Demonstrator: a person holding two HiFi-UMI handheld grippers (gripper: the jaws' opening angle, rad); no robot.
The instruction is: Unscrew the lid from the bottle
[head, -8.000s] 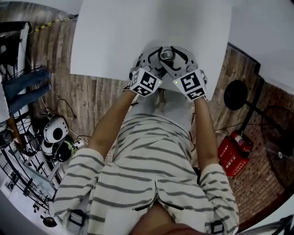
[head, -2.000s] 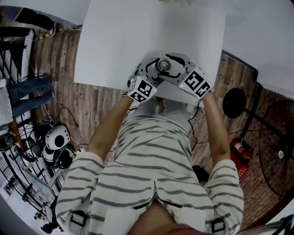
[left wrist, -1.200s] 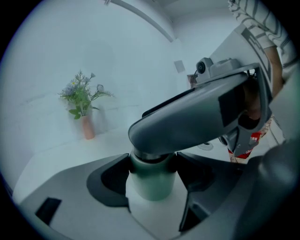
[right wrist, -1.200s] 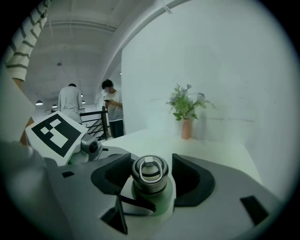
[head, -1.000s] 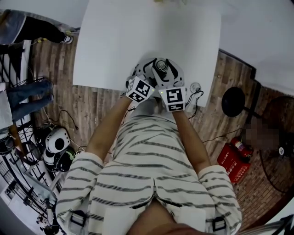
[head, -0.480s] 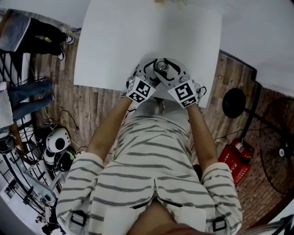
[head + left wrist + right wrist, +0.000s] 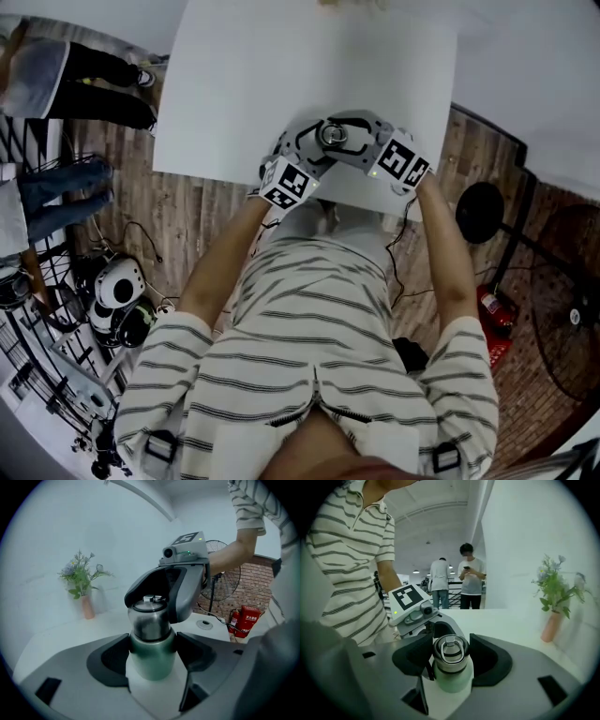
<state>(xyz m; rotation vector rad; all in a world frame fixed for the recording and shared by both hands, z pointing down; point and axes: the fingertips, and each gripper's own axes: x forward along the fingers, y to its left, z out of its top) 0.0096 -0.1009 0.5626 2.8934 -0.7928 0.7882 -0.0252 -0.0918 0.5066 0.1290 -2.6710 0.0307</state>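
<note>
Gripping the bottle (image 7: 451, 679) at two levels: with the left gripper (image 7: 152, 660) clenched on the green body, pads pressed in from both sides, and with the right gripper (image 7: 451, 654) closed around the steel lid (image 7: 149, 618), one pad on each side of it. Standing upright on the white table (image 7: 281, 75), not far from the front edge and close to the torso. Probably mid-twist, with no gap visible at the seam between lid and body, so judged as not yet loose. Most likely to fail at the lid: smooth rounded metal under broad pads, so liable to skid round without turning if squeezed too lightly. Equally liable to fail lower down: could spin the whole body inside the left grip if that clamp gives way, turning everything together and loosening nothing. Might also tip or drag the base toward the near edge if twisted off-axis or lifted before the thread runs out. Worth watching the folding loop on top, too, which could catch on a pad during re-gripping. Best countered by firm, level pressure and a rotation kept square to the neck.
</note>
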